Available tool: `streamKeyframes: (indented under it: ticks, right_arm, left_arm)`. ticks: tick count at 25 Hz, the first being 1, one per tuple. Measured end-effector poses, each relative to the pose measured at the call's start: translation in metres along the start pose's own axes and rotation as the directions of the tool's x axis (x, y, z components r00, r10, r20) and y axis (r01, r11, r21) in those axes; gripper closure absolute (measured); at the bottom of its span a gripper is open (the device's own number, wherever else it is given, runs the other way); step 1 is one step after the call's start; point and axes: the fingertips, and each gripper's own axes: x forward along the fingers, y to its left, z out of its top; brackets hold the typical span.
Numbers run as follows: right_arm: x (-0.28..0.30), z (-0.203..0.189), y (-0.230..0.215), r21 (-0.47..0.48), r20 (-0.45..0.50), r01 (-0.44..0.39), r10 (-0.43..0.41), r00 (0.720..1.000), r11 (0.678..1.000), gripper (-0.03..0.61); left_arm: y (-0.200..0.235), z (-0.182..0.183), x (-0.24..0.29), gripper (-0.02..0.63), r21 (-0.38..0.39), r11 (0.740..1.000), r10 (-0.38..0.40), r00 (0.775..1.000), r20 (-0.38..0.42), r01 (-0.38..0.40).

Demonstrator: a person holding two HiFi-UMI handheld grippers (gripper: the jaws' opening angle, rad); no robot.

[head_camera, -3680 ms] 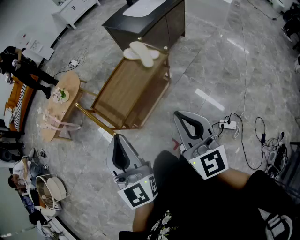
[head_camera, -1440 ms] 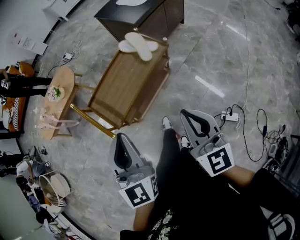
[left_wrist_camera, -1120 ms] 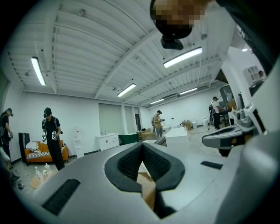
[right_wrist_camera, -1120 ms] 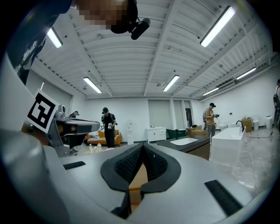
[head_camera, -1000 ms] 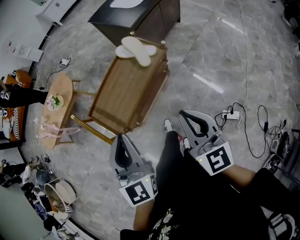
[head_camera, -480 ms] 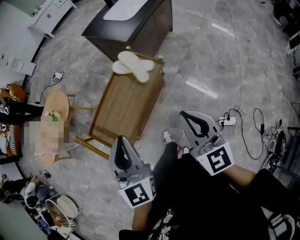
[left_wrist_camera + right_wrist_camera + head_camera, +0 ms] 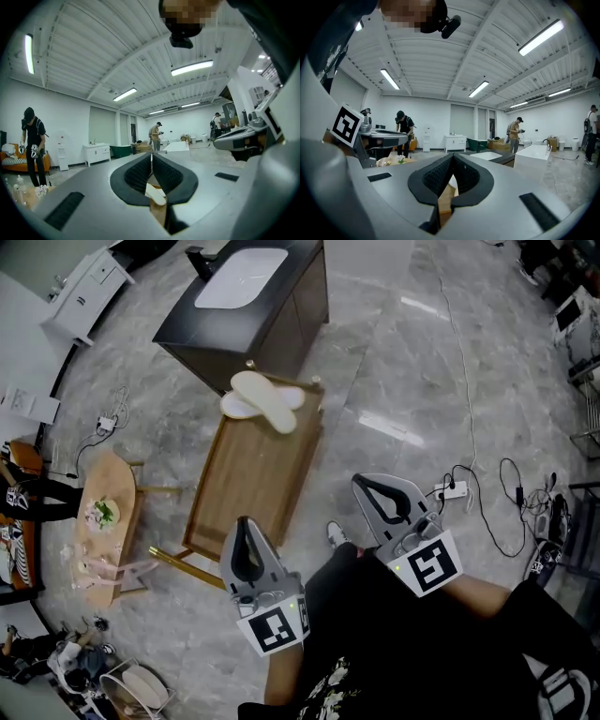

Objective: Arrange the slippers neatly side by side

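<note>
**A:** What are the claws holding?

**B:** Nothing. The left gripper (image 7: 151, 154) has its jaws pressed together with nothing between them, and the right gripper (image 7: 453, 155) is the same. Both are held close to the person's body and point out over the grey marble floor (image 7: 422, 381).

**A:** Where are the slippers?

**B:** In the head view, the two flat white slippers (image 7: 263, 399) lie at about 12 o'clock from the left gripper and 11 o'clock from the right one. They are well apart from both. They rest on the far end of a light-brown rectangular wooden table with a raised rim (image 7: 251, 486).

**A:** Which way do they run?

**B:** They are crossed, one on top of the other. The upper slipper's long axis runs from 10 o'clock to 4 o'clock. The lower slipper lies nearly from 9 to 3. I cannot tell toe from heel on either.

**A:** And the table?

**B:** Its long axis runs from 7 o'clock to 1 o'clock.

**A:** Any containers?

**B:** Just beyond the slippers, at 11 o'clock, stands a dark cabinet (image 7: 281, 310) with a white basin (image 7: 228, 279) set in its top. I cannot make out anything in the basin.
</note>
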Motion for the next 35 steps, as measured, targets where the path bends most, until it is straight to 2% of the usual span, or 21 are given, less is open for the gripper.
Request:
streamKeyframes:
  ticks: [6,16,23,28,35]
  right_arm:
    - [0.017,0.001,-0.001,0.003,0.004,0.032,-0.032,0.999,0.999,0.58]
    - [0.045,0.002,0.001,0.01,0.035,0.062,-0.062,0.997,0.998,0.58]
    - [0.044,-0.001,0.001,0.022,0.024,0.078,-0.078,0.997,0.997,0.58]
    - [0.048,-0.009,-0.005,0.031,0.005,0.069,-0.069,0.998,0.997,0.58]
    - [0.075,-0.007,-0.015,0.016,0.012,0.013,-0.014,1.0,1.0,0.58]
  left_arm:
    - [0.004,0.002,0.02,0.624,0.005,0.998,-0.055,0.998,0.025,0.055]
    - [0.017,0.001,0.042,0.624,0.015,0.995,-0.1,0.994,0.044,0.099]
    - [0.011,-0.005,0.048,0.624,0.002,0.992,-0.129,0.991,0.02,0.129]
    - [0.01,-0.008,0.052,0.624,0.004,0.993,-0.114,0.993,0.011,0.114]
    - [0.014,-0.011,0.071,0.623,0.005,0.997,-0.082,0.997,0.001,0.082]
